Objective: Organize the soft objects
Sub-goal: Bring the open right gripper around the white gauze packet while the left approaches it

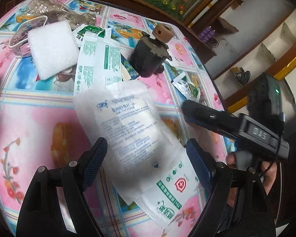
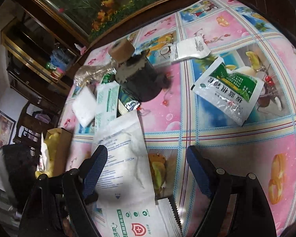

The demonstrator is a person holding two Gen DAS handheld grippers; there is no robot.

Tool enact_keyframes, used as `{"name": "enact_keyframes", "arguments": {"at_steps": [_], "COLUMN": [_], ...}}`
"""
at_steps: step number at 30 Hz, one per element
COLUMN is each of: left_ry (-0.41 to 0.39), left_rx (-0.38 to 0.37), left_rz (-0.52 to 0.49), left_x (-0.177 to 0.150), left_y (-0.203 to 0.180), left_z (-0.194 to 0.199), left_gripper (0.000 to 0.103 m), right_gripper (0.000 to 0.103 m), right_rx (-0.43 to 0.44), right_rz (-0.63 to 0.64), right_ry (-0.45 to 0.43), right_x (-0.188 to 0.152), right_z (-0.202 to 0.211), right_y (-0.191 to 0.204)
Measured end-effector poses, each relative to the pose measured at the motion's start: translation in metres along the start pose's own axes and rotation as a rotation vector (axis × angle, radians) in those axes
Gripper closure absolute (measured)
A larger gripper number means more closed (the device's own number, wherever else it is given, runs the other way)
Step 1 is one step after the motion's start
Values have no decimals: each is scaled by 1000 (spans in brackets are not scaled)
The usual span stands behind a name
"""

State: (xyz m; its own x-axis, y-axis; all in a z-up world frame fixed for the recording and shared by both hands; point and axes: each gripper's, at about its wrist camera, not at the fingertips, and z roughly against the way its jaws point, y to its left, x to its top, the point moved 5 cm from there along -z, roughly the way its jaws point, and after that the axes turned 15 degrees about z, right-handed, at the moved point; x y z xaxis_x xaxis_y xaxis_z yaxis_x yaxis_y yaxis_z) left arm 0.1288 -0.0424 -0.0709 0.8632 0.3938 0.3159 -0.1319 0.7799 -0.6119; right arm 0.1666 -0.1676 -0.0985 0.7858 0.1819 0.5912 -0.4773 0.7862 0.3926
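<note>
The gauze packet (image 1: 128,126) lies between the left gripper (image 1: 146,162)'s wide-open, empty jaws; lower squarely, then close. Right gripper (image 2: 146,169) is open, empty too.

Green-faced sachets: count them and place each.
2. One green-faced sachet lies alone on the tablecloth, right of the black cup; a second sachet pokes from the pile behind the foam pad. The white sachet beyond the cup may be a third, face down.
</note>
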Motion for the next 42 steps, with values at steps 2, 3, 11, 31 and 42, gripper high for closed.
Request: {"name": "enact_keyframes", "arguments": {"at_steps": [2,3,11,31,42], "left_ry": [-11,-17,-38,48,-2], "left_rx": [11,25,-32,-359,-352], "left_rz": [0,-3,61,265,299], "left_x": [5,9,10,10,15], "left_y": [-2,-2,10,39,44], "left_z": [1,-2,0,18,31], "left_gripper": [20,20,21,21,21], "right_gripper": [21,21,49,65,65], "right_rx": [1,5,137,95,64], "right_rz": [-13,-18,-39,96,128], "right_ry": [-29,-32,42,78,71], "right_x": [2,3,-5,-22,-24], "right_z": [9,10,-10,-23,-23], "right_y": [-5,-7,7,39,49]}}
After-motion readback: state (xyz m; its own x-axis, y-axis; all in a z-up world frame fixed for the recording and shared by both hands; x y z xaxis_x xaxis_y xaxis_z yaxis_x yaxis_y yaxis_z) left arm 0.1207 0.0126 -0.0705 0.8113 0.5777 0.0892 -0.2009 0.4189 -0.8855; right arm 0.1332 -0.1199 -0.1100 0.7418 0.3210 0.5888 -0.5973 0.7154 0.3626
